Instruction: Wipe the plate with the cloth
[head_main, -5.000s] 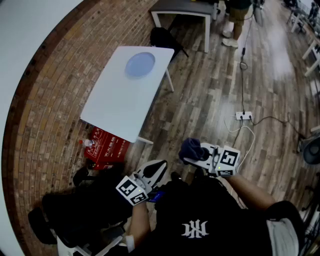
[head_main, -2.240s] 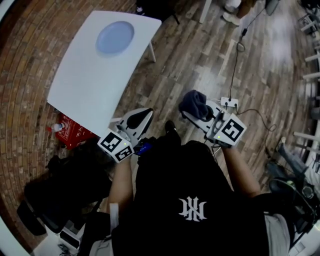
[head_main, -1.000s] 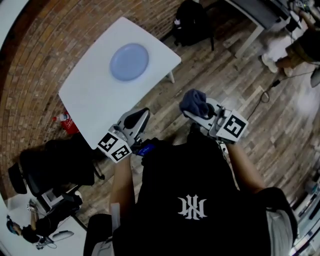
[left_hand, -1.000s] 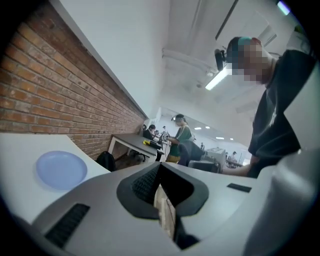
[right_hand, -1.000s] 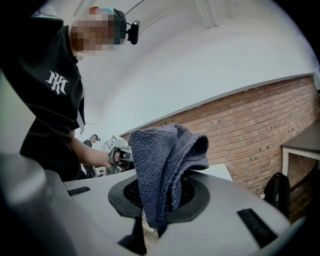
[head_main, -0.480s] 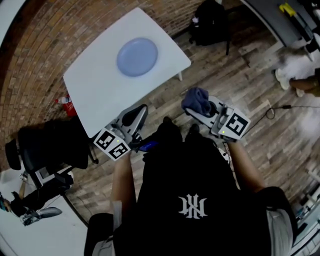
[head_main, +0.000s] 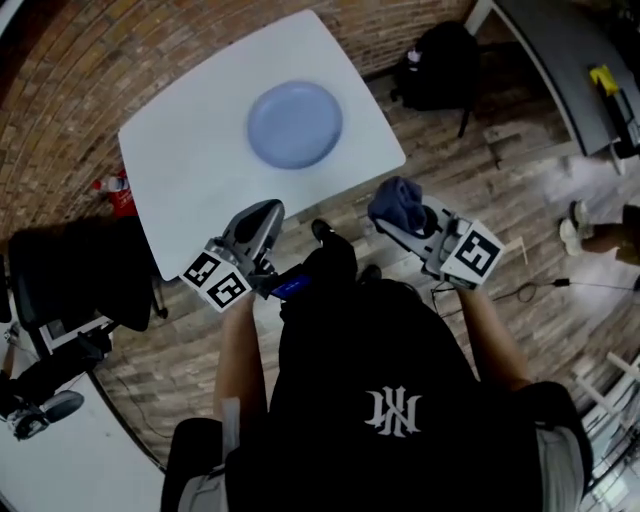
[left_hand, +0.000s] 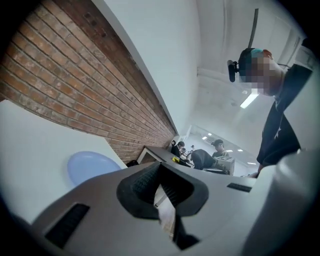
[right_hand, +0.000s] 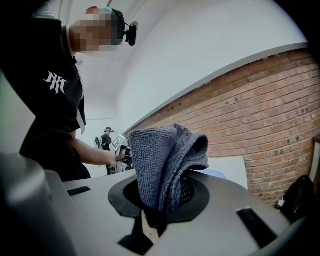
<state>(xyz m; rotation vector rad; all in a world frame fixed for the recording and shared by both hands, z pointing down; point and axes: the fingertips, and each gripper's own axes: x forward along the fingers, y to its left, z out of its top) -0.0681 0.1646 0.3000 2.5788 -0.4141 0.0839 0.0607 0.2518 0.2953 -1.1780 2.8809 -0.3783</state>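
One plate, one cloth, one table

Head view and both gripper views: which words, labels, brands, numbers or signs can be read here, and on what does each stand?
No text can be quoted; nothing reads as words or numbers.
White emblem on the person's black shirt: a symmetric monogram, letters not certain.
Two black-and-white square-marker cubes, left and right: coded patterns, no letters.
Small red package: print too small to read.
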